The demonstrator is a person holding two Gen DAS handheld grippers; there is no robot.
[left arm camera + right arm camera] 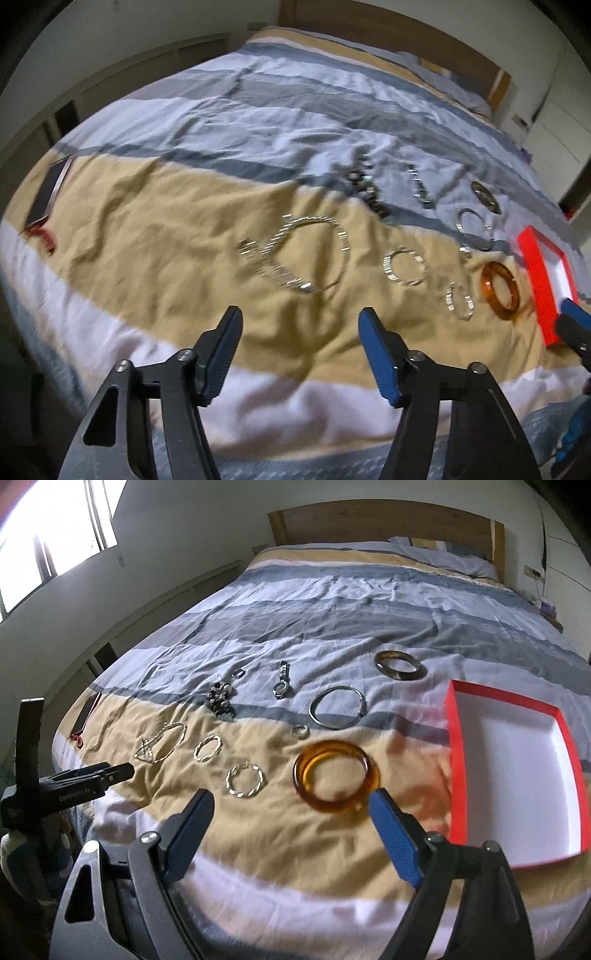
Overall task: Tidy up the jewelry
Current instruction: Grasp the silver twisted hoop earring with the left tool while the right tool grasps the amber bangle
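Note:
Jewelry lies spread on a striped bedspread. An amber bangle (336,775) (500,291) lies just ahead of my open, empty right gripper (291,801). To its right is a red box with a white inside (517,775) (539,284), empty. Further off lie a silver bangle (338,707), a dark bangle (400,665), a small ring (300,731), a watch (282,685), a dark bead cluster (221,699), twisted silver hoops (245,779) (208,748) and a silver chain necklace (160,743) (303,254). My left gripper (299,321) is open and empty, short of the necklace.
A phone (48,192) with a red comb (42,238) lies at the bed's left edge. The wooden headboard (384,520) and a pillow (439,555) are at the far end. The left gripper shows at the left edge of the right wrist view (85,779).

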